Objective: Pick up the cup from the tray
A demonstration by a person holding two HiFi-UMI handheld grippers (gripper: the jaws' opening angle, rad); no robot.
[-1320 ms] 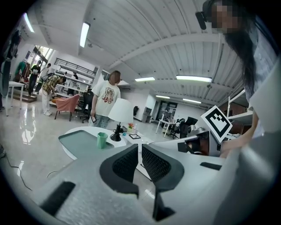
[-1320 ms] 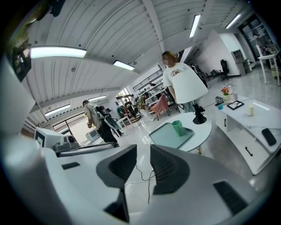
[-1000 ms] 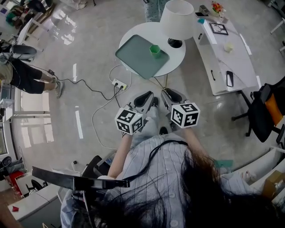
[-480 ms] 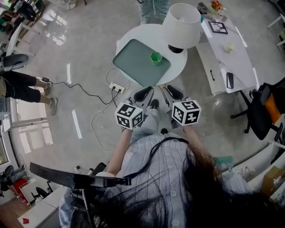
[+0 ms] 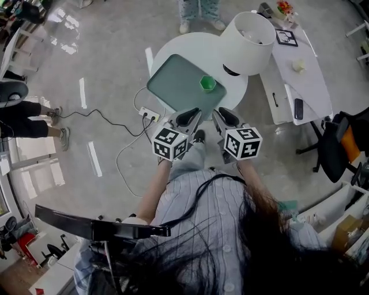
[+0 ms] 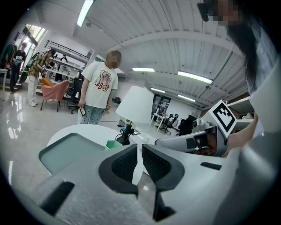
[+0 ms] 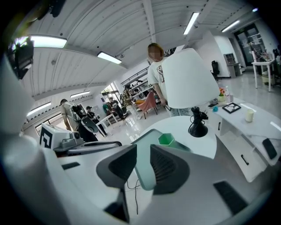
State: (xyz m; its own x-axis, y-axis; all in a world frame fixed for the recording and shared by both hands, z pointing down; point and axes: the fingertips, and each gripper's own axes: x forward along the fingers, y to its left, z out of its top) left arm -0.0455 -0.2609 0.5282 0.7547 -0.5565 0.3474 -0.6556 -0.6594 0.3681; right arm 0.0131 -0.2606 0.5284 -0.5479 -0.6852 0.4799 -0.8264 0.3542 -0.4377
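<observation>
A small green cup (image 5: 207,83) stands upright at the right side of a green tray (image 5: 173,86) on a round white table (image 5: 173,45). Both grippers hover side by side at the table's near edge, short of the tray. My left gripper (image 5: 187,115) is shut and empty; in its own view the cup (image 6: 113,144) and tray (image 6: 66,151) lie ahead, left of the jaws (image 6: 139,154). My right gripper (image 5: 222,117) is also shut with only a slit between its pads and nothing in it. Just beyond its jaws (image 7: 143,158) I see the cup (image 7: 166,139).
A white table lamp (image 5: 248,36) stands on the table right behind the cup. A white side desk (image 5: 294,63) is to the right, an office chair (image 5: 340,144) beyond it. A power strip (image 5: 151,113) and cable lie on the floor. A person (image 5: 199,8) stands behind the table.
Both grippers have moved forward toward the table's near edge, and the table, tray and cup now sit closer. The jaws of both stay as they were.
</observation>
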